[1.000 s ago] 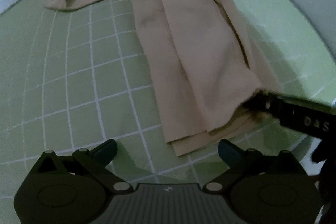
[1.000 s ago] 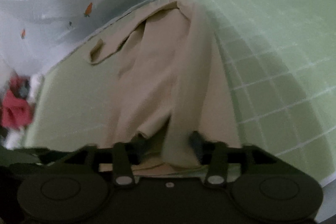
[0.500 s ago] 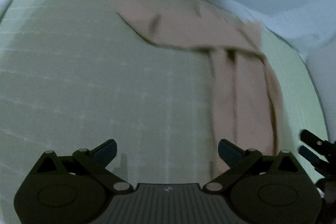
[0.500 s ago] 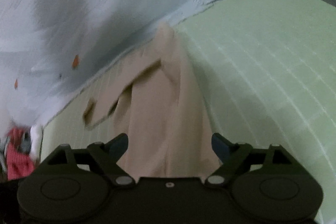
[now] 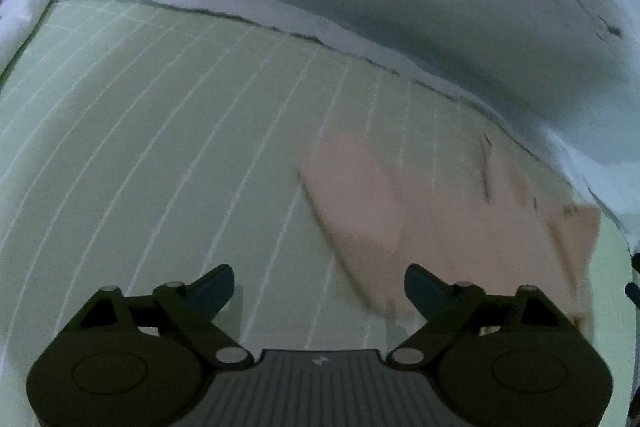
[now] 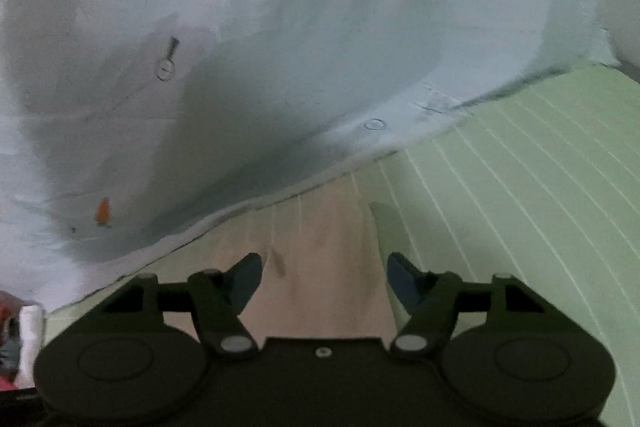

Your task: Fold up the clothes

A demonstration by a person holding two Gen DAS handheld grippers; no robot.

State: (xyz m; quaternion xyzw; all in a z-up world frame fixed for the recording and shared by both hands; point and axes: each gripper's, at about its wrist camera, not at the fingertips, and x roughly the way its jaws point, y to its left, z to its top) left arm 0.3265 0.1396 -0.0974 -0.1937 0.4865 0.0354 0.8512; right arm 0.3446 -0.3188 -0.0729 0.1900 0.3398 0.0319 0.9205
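Both tongs, left tongs [image 5: 318,285] and right tongs [image 6: 324,277], hang released above the beige garment [image 5: 420,223] by the green mat's [image 5: 160,155] far edge. Likely between folds; next calls for gripping a free edge

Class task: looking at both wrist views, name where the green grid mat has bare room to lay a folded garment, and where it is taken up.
Bare mat stretches left of the beige garment, up to the carrot-print sheet. More lies right of it in the right view. The garment's strip is taken.
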